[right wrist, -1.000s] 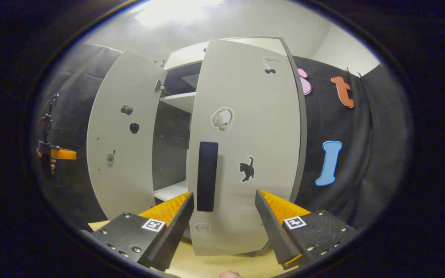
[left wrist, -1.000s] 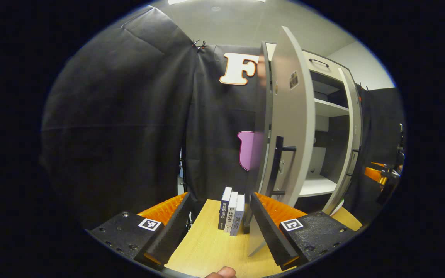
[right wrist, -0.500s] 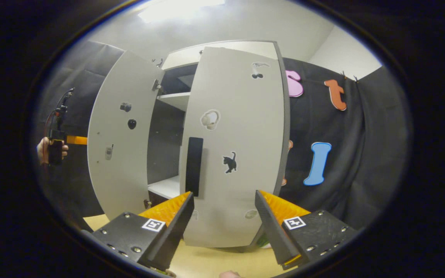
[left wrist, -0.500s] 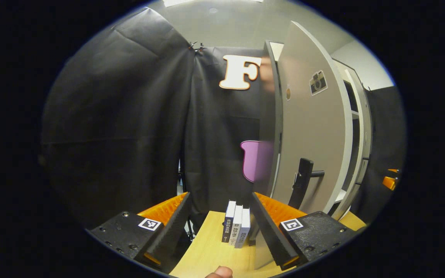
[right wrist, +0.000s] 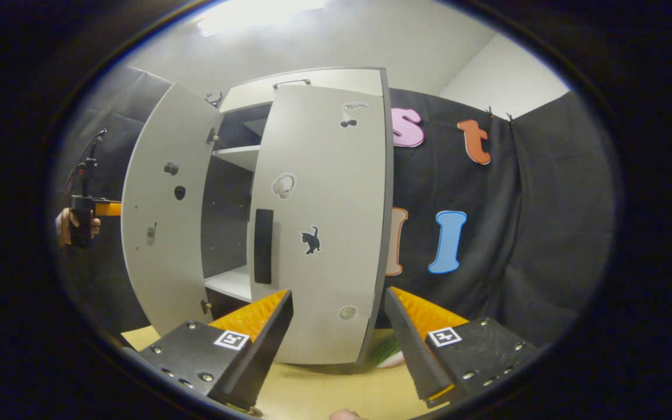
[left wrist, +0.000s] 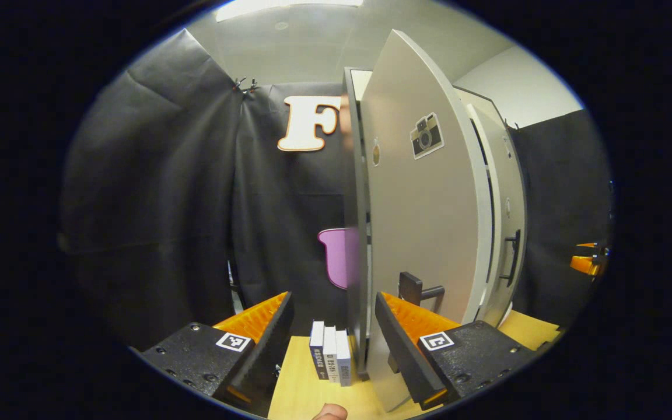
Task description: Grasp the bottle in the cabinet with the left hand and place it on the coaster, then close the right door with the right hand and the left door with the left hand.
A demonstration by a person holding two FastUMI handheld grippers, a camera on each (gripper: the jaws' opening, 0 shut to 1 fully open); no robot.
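Closing in with jaws wide and empty, the left hand-held gripper (left wrist: 333, 318) risks clipping the books (left wrist: 331, 360) beside the left door (left wrist: 423, 233) at frame centre.

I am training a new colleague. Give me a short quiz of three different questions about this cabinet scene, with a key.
1. True or false: the cabinet's right door is already fully shut.
2. Multiple choice: on the table, beside the left door, stand A) three books, B) two cups, C) a lamp.
3. Fill in: the jaws of both the left gripper and the right gripper stand ____.

Key:
1. False; a gap to the shelves remains in the right gripper view.
2. A; the books stand upright.
3. Open.
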